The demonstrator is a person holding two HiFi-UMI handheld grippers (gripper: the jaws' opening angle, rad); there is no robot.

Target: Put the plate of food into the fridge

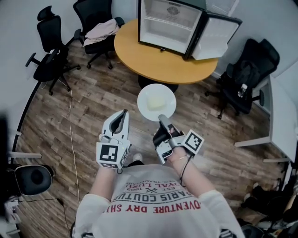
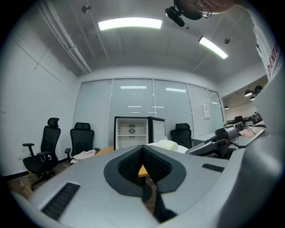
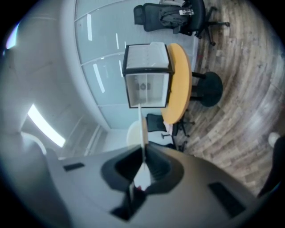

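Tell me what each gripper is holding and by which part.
The right gripper pinches the white plate by its near rim. The left gripper holds nothing.

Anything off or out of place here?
Nothing spilled or damaged: the plate looks level in the right tongs, food centred on it. The only stray item is a garment dumped on a chair seat.

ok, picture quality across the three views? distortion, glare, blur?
Head view: wide-angle bowing, dark left edge, plate nearly washed out. Left gripper view: fisheye, black corners, ceiling light glaring. Right gripper view: fisheye, rolled sideways, plate edge blurred close up.
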